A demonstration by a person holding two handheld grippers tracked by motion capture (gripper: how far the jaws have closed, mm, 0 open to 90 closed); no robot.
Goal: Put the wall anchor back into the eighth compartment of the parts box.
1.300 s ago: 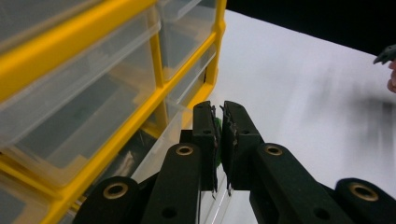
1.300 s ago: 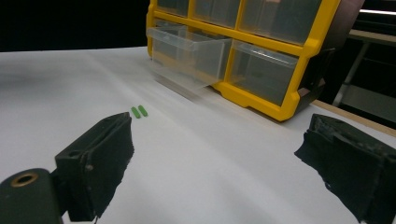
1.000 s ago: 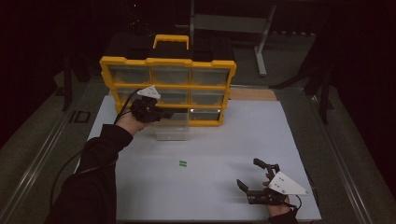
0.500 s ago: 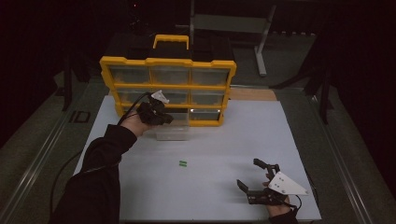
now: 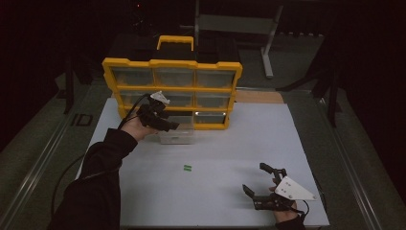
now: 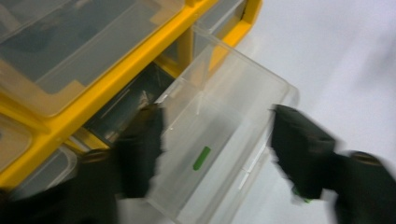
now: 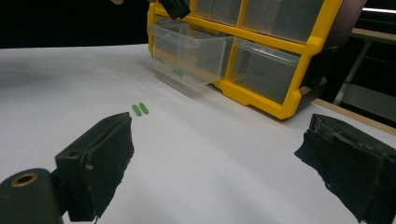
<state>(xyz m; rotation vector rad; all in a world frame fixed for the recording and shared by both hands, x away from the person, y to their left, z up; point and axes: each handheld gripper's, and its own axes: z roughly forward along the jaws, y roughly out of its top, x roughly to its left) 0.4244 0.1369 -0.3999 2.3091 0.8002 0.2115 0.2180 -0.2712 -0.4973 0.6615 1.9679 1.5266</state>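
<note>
Dim room, white table [image 5: 215, 158] lit from above, dark surroundings, motion-blurred left gripper view

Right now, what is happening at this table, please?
A person is sorting small green pieces into a yellow organizer. Its clear drawer is pulled out at the bottom, with one green piece inside. The left hand-held gripper hangs over the drawer; its jaws have just been opening, with nothing pressed between them. Two more green pieces lie on the white table. The right hand-held gripper waits open near the front edge.

Yellow organizer [image 5: 172, 63], clear drawer [image 6: 219, 140], 2 green pieces [image 5: 187, 167], white table [image 5: 239, 143].
</note>
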